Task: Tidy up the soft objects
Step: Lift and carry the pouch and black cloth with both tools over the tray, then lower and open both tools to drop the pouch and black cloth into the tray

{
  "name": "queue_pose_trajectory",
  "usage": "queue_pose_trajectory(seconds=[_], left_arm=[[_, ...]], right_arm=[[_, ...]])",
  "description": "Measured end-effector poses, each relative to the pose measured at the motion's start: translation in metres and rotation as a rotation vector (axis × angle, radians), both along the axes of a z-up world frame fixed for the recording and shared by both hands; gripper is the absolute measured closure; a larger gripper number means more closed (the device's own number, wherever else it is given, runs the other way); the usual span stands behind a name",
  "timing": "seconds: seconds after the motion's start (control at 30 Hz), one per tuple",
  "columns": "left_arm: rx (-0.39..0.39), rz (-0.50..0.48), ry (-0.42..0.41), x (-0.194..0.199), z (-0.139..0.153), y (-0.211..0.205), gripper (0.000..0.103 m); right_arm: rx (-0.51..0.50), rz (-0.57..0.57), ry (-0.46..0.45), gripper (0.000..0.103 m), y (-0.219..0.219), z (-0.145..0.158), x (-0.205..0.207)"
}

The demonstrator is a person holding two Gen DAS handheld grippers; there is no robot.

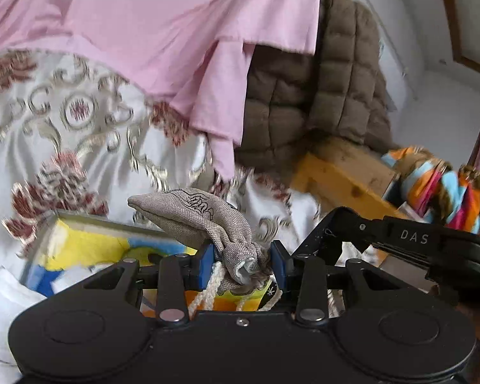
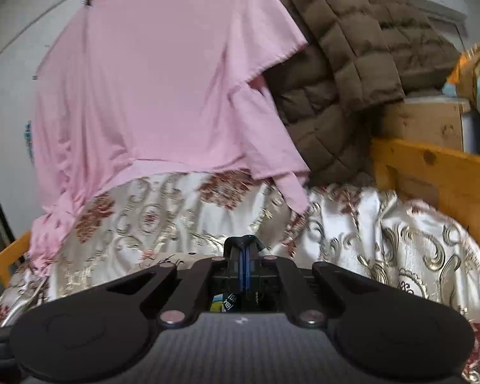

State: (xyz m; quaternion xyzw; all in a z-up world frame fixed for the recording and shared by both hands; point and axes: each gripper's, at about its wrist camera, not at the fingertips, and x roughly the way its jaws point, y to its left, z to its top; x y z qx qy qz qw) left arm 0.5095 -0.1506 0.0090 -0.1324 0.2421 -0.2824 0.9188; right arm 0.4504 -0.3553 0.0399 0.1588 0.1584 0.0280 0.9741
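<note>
A small grey linen drawstring pouch [image 1: 192, 214] with a black line drawing hangs in the air. My left gripper [image 1: 242, 257] is shut on its gathered neck, blue pads pressing both sides, and a white cord [image 1: 208, 291] trails down from it. The other gripper's black body [image 1: 409, 240] shows at the right of the left wrist view. In the right wrist view my right gripper [image 2: 244, 267] is shut, blue pads together with nothing between them, over the patterned bedspread [image 2: 176, 220]. A pink cloth [image 2: 150, 96] and a brown quilted jacket [image 2: 342, 64] lie heaped behind.
A yellow and blue box [image 1: 89, 249] sits below the pouch on the white floral bedspread [image 1: 64, 121]. A wooden bed frame [image 2: 432, 172] runs along the right. A striped colourful fabric [image 1: 444, 192] lies beyond it. White walls stand behind.
</note>
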Motion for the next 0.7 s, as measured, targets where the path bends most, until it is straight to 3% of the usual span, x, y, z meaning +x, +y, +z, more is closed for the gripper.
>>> queue_pose_trajectory(seconds=[0.3,0.7], left_arm=[[0.081,-0.089,0.061,-0.005,-0.040,-0.027,0.063],[0.132,-0.087,0.119,-0.021,-0.060,-0.037,0.060]], right_arm=[[-0.026,0.034,0.135,0.101,-0.013,-0.052,0.010],[-0.094,0.074,0.241,0.099,-0.015,-0.076,-0.016]])
